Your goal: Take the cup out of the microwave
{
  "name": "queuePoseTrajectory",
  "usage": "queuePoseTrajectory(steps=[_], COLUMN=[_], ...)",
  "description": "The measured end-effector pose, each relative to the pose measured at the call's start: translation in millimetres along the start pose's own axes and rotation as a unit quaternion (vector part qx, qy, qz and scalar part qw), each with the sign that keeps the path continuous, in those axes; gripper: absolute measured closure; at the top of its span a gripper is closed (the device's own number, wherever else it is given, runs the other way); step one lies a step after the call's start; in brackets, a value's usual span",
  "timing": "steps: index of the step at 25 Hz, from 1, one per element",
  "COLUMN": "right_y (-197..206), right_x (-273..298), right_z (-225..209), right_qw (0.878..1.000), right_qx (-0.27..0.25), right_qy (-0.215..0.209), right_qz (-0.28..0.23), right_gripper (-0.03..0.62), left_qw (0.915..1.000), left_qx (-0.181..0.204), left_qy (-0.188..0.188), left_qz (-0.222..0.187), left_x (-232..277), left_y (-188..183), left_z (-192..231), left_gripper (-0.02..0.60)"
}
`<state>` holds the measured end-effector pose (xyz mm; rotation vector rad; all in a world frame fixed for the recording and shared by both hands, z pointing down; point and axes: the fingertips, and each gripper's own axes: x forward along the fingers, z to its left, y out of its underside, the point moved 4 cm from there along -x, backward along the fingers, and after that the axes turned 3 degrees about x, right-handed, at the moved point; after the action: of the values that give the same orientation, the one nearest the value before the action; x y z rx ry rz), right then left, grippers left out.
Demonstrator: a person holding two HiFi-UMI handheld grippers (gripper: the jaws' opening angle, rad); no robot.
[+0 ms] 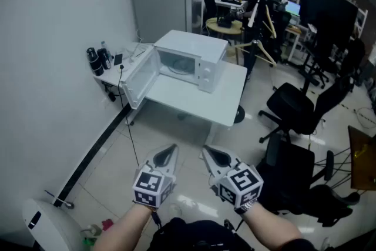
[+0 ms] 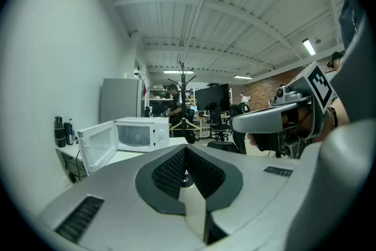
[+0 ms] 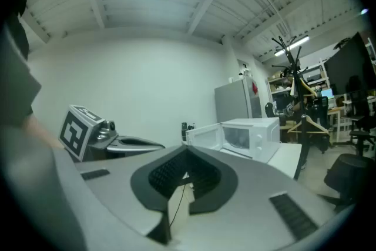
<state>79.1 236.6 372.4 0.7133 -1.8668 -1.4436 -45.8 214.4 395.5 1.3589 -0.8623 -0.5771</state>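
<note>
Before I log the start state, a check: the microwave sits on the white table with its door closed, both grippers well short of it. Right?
No: the head view shows the door swung open. The microwave does sit on the white table, with the left gripper and right gripper well short of it.

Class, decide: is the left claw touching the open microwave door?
Apart. The head view shows the left claw held near the person, with a wide stretch of floor between it and the microwave door on the far table.
</note>
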Motion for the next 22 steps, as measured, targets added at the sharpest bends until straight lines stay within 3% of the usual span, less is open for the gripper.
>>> queuePoseTrajectory(steps=[12, 22], right_y=[-24.0, -35.2], right_x=[114.2, 160.5], right_z=[2.1, -7.0], right_qw=[1.0, 0.999], right_qx=[-0.004, -0.005], right_qy=[0.023, 0.038], right_qz=[0.005, 0.007], right_gripper=[0.58, 0.58], left_qw=[0.9995, 0.999], left_qx=[-0.005, -0.003], left_qy=[0.03, 0.043], left_qz=[0.005, 0.005], left_x=[36.2, 62.2], left_y=[-5.0, -9.1], left_z=[108.5, 153.4], left_gripper=[0.581, 0.581])
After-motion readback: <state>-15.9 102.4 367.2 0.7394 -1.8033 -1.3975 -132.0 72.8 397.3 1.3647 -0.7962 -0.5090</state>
